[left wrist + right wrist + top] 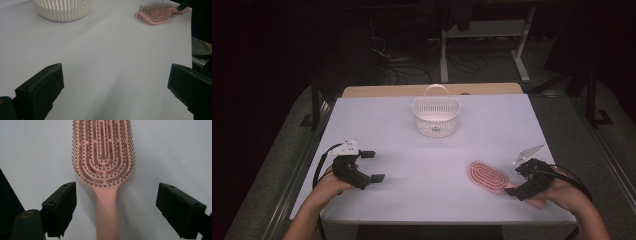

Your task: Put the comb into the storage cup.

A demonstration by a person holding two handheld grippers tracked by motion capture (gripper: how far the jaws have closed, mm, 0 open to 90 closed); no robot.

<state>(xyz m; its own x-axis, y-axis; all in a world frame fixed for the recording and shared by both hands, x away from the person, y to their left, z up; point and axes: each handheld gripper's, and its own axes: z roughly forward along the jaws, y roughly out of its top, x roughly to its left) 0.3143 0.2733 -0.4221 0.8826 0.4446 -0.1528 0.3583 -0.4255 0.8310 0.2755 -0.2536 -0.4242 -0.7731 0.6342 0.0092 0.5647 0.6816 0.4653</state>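
Brush (103, 157) handle is lying between the spread jaws of right tool (116, 207); closing squarely on it looks best. Left tool (371, 166) is idling released.

Left gripper (372, 166): black body, two flat black rectangular jaw blocks, a white-grey three-cornered plate (347, 147) with small red marks on top. A black cable (318, 167) looped from it past the wrist.

Right gripper (515, 181): same black build, a plain grey three-cornered plate (530, 152) and a black cable (575, 181) arcing behind the hand.

Jaw blocks (60, 208) up close were matte black with small round screw holes on their top faces; a brass-coloured ring (27, 214) sat on the black housing.

Forearms were bare, no sleeves seen.
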